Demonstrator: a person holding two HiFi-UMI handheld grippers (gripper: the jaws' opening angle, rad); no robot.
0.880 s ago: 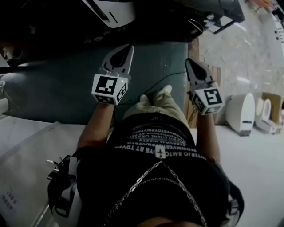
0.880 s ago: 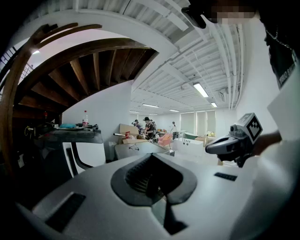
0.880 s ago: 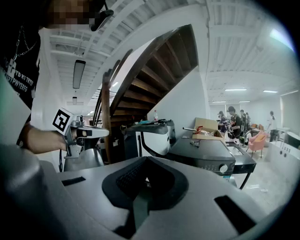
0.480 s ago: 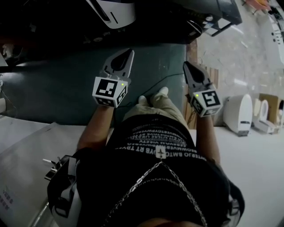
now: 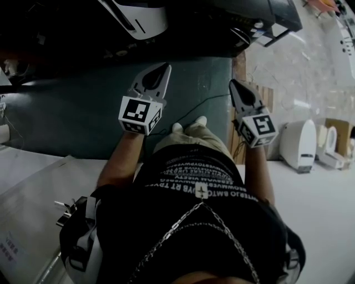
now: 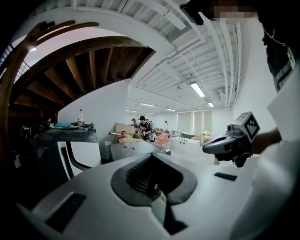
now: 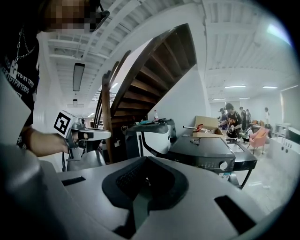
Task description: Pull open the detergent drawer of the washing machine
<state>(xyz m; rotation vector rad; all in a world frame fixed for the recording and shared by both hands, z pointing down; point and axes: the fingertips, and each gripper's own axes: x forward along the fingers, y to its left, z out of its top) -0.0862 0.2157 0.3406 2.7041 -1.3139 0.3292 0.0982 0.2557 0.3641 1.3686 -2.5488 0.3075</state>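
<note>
I hold both grippers out in front of the body, over a dark green floor mat. My left gripper is shut with nothing in it, and its closed jaws fill the bottom of the left gripper view. My right gripper is also shut and empty. A dark washing machine with a round knob stands ahead in the right gripper view, well apart from both grippers. I cannot make out its detergent drawer. Each gripper shows in the other's view: the right one, the left one.
A white appliance stands beside the dark machine at the top of the head view. A wooden staircase rises above them. White ceramic fixtures sit on the floor at the right. Several people stand far back by cardboard boxes.
Almost nothing: both grippers stay shut and keep their places. The shoes below them show a little less than before.
</note>
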